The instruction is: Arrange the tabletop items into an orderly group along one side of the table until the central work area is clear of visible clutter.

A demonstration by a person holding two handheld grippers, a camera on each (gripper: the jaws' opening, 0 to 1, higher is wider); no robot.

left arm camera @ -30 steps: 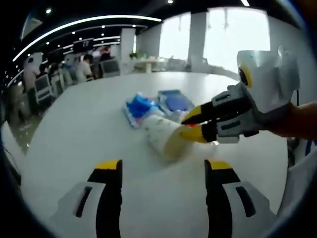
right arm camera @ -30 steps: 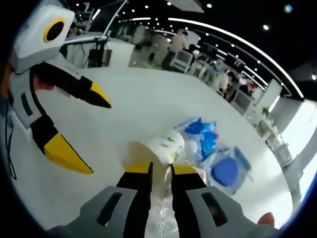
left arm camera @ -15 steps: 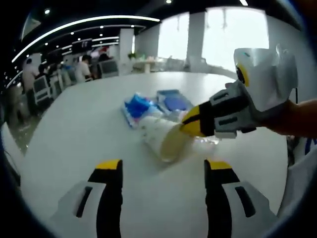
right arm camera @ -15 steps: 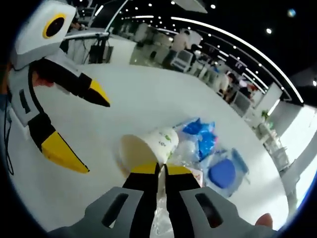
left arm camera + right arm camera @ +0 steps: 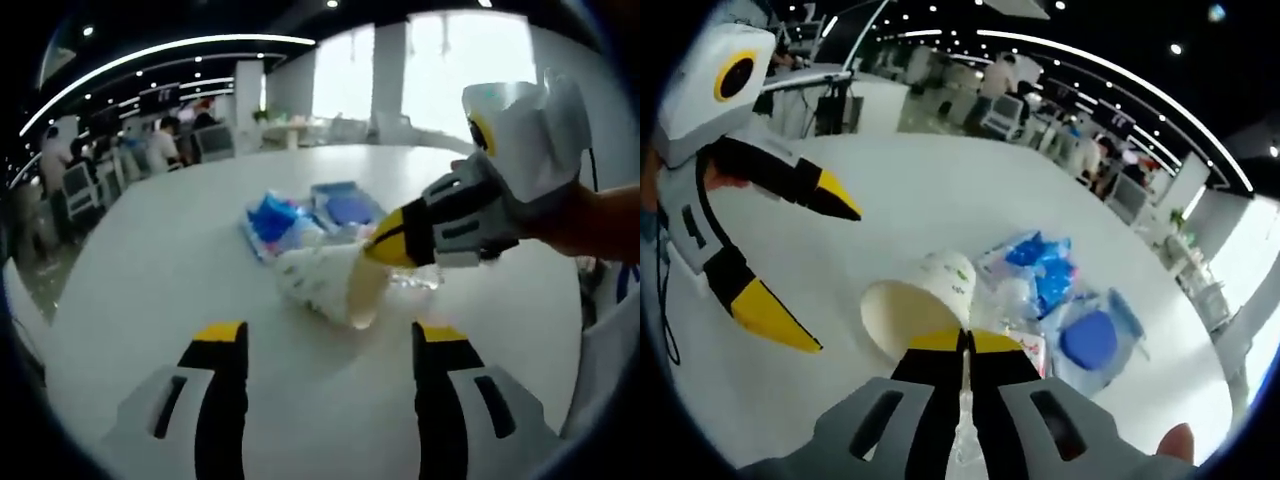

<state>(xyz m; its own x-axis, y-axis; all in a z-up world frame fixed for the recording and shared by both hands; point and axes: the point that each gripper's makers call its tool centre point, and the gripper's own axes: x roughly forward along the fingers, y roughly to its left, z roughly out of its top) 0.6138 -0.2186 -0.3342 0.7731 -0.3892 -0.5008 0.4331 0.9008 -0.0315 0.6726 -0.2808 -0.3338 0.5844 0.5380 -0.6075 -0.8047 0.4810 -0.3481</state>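
The white surface (image 5: 150, 260) carried a small cluster of things toward its middle, and beyond its far edge ran an office with rows of desks, monitors and people under ceiling lights. In the left gripper view the left claw (image 5: 332, 345) stood wide over bare surface, its yellow-tipped jaws well apart and gripping nothing; in the right gripper view the same claw (image 5: 810, 265) showed at the left, jaws spread. The right claw (image 5: 965, 342) was pinched narrow on the rim of a white paper cup (image 5: 915, 305), which lay on its side with its mouth turned toward the left claw; green printed marks showed on the cup's wall, too small to read. In the left gripper view that cup (image 5: 325, 283) lay near the middle of the surface with the right claw (image 5: 395, 245) at its rim. Just behind the cup lay a crumpled blue-and-clear plastic wrapper (image 5: 1040, 275), touching it or nearly so; I could not tell which. Beside the wrapper sat a blue container with a round blue lid (image 5: 1090, 340). A clear plastic piece with a red-and-white label (image 5: 1025, 345) lay by the right claw's tips; its writing was not legible.
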